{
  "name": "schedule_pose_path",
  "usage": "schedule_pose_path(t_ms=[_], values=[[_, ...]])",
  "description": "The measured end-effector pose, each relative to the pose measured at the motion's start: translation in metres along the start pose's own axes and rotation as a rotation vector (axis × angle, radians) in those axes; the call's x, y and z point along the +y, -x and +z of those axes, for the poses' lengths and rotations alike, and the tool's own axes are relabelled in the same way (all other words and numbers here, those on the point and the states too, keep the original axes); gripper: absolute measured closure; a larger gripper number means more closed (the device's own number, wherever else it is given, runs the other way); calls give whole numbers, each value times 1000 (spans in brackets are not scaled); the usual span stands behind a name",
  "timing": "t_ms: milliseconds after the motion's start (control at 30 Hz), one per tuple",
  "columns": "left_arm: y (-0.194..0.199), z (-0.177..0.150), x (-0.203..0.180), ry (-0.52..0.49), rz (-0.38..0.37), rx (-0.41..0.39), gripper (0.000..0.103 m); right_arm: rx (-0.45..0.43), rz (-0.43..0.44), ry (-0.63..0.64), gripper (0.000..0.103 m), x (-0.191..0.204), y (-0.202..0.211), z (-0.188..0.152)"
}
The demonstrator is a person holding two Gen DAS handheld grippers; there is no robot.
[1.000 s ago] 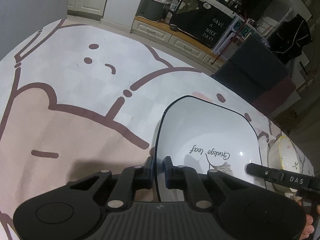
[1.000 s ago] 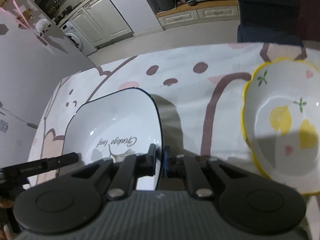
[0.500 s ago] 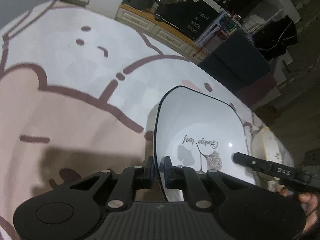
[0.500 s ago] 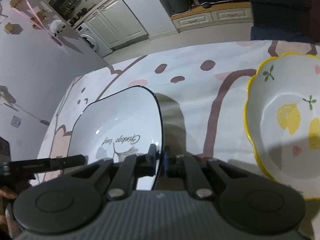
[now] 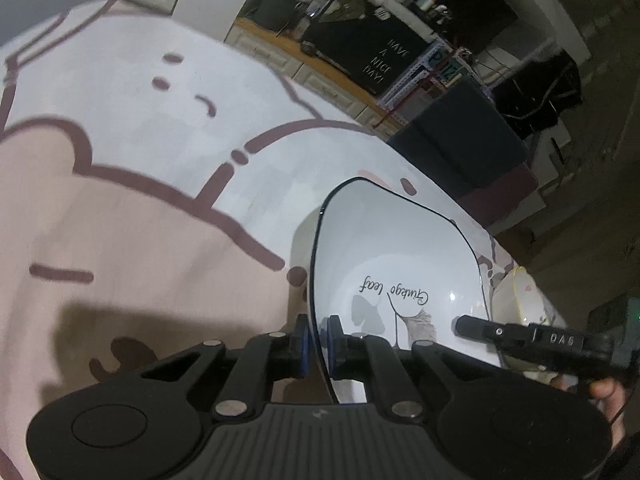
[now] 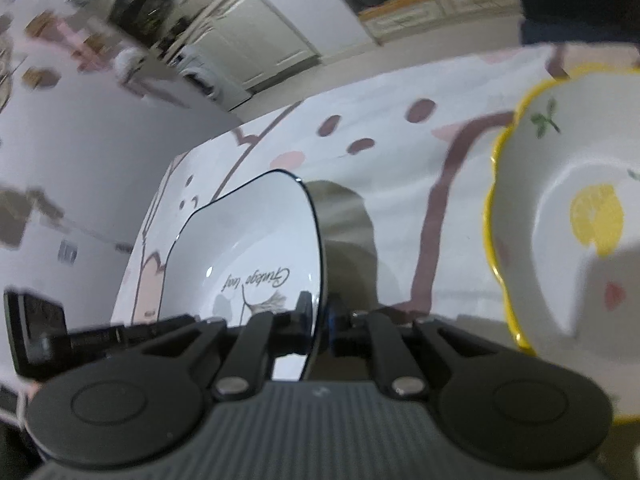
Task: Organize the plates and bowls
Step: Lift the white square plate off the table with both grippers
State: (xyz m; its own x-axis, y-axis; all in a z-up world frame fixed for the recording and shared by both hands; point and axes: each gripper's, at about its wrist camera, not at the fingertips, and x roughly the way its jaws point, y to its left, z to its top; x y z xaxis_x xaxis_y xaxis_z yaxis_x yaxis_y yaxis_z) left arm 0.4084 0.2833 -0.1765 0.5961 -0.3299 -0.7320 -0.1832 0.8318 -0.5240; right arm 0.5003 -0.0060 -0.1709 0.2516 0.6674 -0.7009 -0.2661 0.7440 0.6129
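Observation:
A white square plate (image 5: 400, 256) with a thin dark rim and a leaf drawing is held between both grippers above the table. My left gripper (image 5: 316, 340) is shut on its left rim. My right gripper (image 6: 318, 312) is shut on its right rim; the plate shows there too (image 6: 248, 240). A white bowl (image 6: 560, 216) with a wavy yellow rim and lemon pattern sits on the table to the right of the plate; its edge shows in the left wrist view (image 5: 520, 300). The right gripper's body (image 5: 532, 340) shows in the left wrist view.
The table carries a white and pink cartoon tablecloth (image 5: 140, 200). A dark chair (image 5: 460, 148) stands at the far side. Kitchen cabinets (image 6: 256, 48) and a washing machine (image 6: 204, 76) lie beyond the table.
Both grippers have lifted and tilted with the plate between them. The yellow-rimmed bowl now looks closer on the right. The right wrist view is blurred by motion.

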Motion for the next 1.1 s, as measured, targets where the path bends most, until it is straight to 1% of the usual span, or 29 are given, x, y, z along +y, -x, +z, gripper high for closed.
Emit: schedule_pose_path(t_ms=[67, 167, 233, 367, 467, 500, 567, 600, 633, 667, 733, 833, 967, 1100], values=[[1, -2, 0, 6, 3, -8, 94, -3, -22, 2, 95, 2, -2, 1], [2, -2, -2, 0, 19, -19, 93, -5, -75, 68, 95, 14, -3, -2], [2, -2, -3, -4, 29, -25, 93, -5, -90, 78, 95, 17, -4, -3], [3, -1, -1, 19, 30, -24, 93, -5, -110, 94, 94, 20, -7, -3], [3, -1, 1, 43, 32, -25, 93, -6, -79, 0, 94, 10, -7, 1], [3, -1, 2, 48, 29, -27, 93, 3, -61, -39, 92, 6, -8, 2], [2, -1, 5, 66, 17, -31, 92, 18, -26, -89, 92, -2, -11, 4], [1, -2, 7, 80, 9, -37, 92, 26, -11, -79, 94, -3, -13, 3], [1, -2, 8, 90, 4, -45, 92, 20, -14, -36, 93, 0, -14, 1], [1, -2, 7, 78, 7, -49, 92, 13, -22, -9, 93, 3, -13, 0], [2, -3, 0, 19, 22, -59, 92, 1, -40, 16, 93, 7, -11, -2], [5, -3, 0, 20, 23, -61, 92, -23, -73, 64, 92, 16, -11, -4], [6, -2, -1, 16, 37, -73, 92, -28, -69, 73, 92, 20, -9, -3], [6, -4, 0, 22, 37, -75, 92, -23, -89, 94, 92, 23, -10, -2]])
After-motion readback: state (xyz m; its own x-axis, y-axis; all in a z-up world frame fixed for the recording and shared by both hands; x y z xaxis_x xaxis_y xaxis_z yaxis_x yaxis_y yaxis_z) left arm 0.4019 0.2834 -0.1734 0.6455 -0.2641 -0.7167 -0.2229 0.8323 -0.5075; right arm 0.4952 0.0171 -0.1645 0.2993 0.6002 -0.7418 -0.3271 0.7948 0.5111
